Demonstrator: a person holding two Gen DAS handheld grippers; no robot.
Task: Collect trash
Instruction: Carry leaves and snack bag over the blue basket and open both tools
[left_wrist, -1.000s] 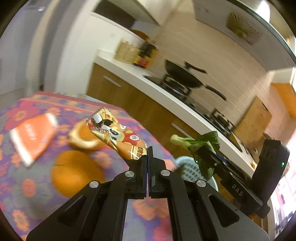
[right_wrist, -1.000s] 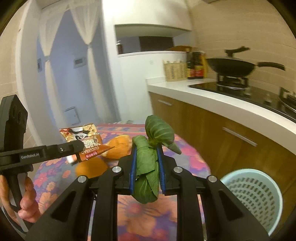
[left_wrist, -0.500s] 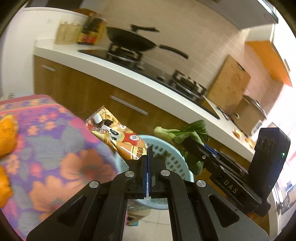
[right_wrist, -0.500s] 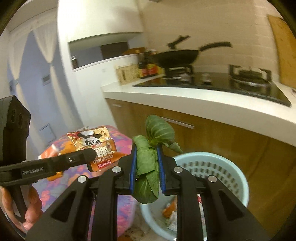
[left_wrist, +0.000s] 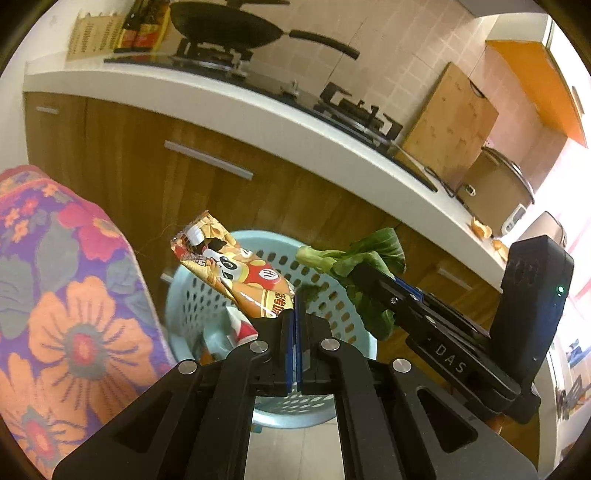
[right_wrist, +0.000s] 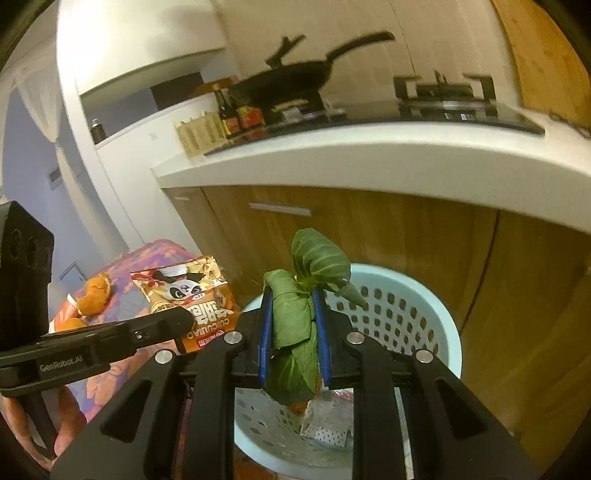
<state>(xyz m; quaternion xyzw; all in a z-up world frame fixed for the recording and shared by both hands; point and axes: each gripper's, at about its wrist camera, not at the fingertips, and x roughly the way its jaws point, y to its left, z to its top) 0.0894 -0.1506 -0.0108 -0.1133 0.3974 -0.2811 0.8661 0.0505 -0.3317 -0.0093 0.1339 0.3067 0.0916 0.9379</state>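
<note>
I have the left gripper (left_wrist: 294, 314) clamped tight on the bottom edge of the wrapper (left_wrist: 236, 275), which sticks up and out over the near rim of the bin (left_wrist: 364, 341). My right gripper (right_wrist: 293, 325) is pinched narrow on the greens (right_wrist: 303, 314), leaf bunched between the blue pads, hanging over the bin's mouth as the right view shows it. The bin stands on the floor against the cabinet (left_wrist: 129, 155), just beside the draped tablecloth (left_wrist: 74, 295), and there is already some rubbish lying in the bottom. Both loads look to be above the opening, so the step in hand, I judge, is the drop. To do it well I would bring each tip a little further inward so nothing catches the rim, then open the jaws fully. The wrapper is light and flat; I expect it to flutter sideways, so I would tip it nose-down and let go low. The greens are limp and may cling to a pad, so a wide opening and a slight shake should free them. I would keep the two grippers apart so they do not knock together over the bin.
</note>
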